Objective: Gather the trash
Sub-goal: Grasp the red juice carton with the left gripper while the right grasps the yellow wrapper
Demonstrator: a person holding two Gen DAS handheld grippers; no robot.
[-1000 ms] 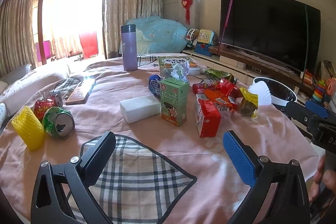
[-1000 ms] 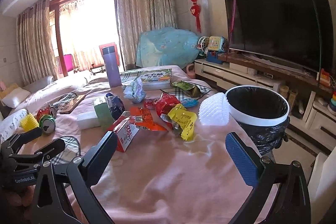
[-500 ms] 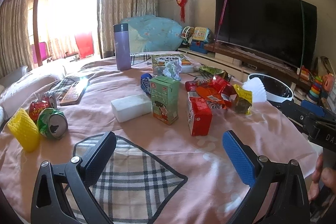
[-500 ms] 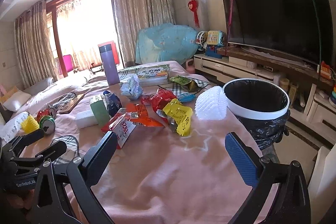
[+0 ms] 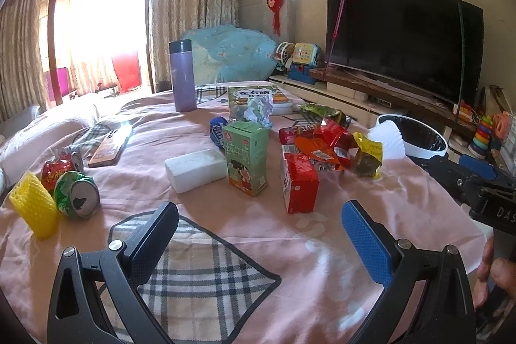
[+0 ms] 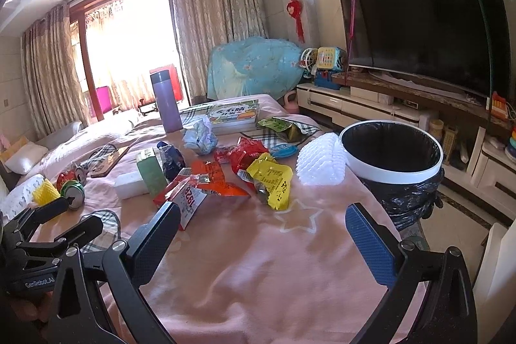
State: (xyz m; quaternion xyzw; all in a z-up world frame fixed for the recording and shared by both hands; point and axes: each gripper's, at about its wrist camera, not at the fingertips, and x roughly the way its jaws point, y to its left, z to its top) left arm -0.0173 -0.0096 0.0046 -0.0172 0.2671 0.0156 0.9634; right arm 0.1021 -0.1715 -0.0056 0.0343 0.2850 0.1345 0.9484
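Trash lies on a pink-covered table (image 5: 264,234): a green carton (image 5: 247,158), a red carton (image 5: 298,182), a yellow wrapper (image 6: 272,179), red wrappers (image 6: 246,152), a white foam block (image 5: 195,170), a white foam net (image 6: 321,158), crushed cans (image 5: 77,194) and a yellow foam net (image 5: 34,208). A black-lined bin (image 6: 391,155) stands at the table's right edge. My left gripper (image 5: 258,234) is open and empty above the near table. My right gripper (image 6: 262,239) is open and empty, near the yellow wrapper.
A purple flask (image 5: 182,76), a phone (image 5: 109,145), a book (image 6: 232,113) and a plaid cloth (image 5: 193,276) are on the table. A television (image 6: 425,31) on a low cabinet stands to the right. The left gripper shows in the right wrist view (image 6: 48,234).
Both grippers have drifted slightly; the view of the table has shifted a little. Both stay open and empty. No trash has moved.
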